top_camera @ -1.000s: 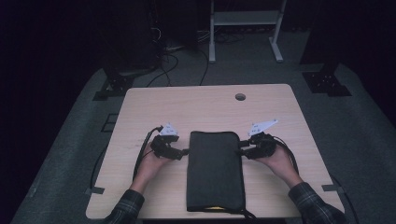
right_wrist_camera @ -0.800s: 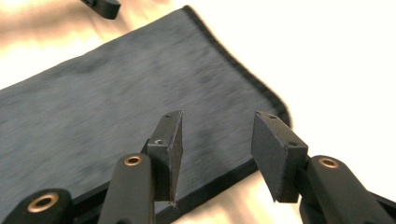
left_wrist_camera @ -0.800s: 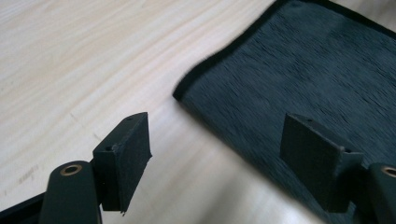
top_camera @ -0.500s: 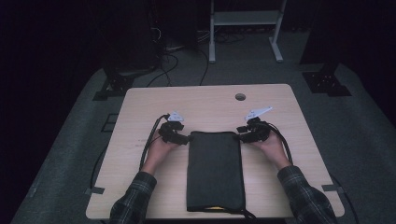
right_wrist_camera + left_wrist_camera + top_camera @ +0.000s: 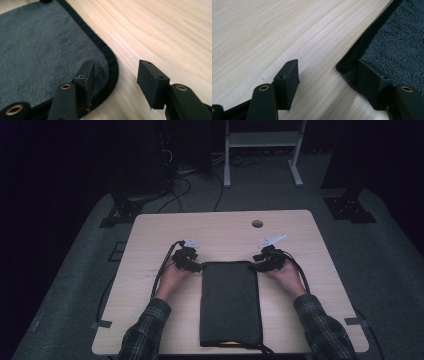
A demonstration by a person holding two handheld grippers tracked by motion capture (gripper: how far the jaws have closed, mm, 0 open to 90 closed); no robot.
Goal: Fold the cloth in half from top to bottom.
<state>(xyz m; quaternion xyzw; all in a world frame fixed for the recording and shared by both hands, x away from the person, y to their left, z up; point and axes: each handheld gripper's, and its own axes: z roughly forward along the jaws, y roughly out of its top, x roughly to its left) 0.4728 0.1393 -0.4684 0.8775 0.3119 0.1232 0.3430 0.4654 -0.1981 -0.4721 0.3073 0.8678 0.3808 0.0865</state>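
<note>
A folded dark towel lies flat on the wooden bench, its long side running from the near edge toward the middle. The left gripper sits at the towel's far left corner. In the left gripper view its jaws stand apart and have just been closing: one pad rests over bare wood, the other over the fleecy corner, with the black hem between them and not yet pressed. The right gripper sits at the far right corner. Its jaws have just been opening and stand apart, one pad over the towel surface, the other over wood, straddling the rounded hem. Both hands hold the grippers low over the bench.
</note>
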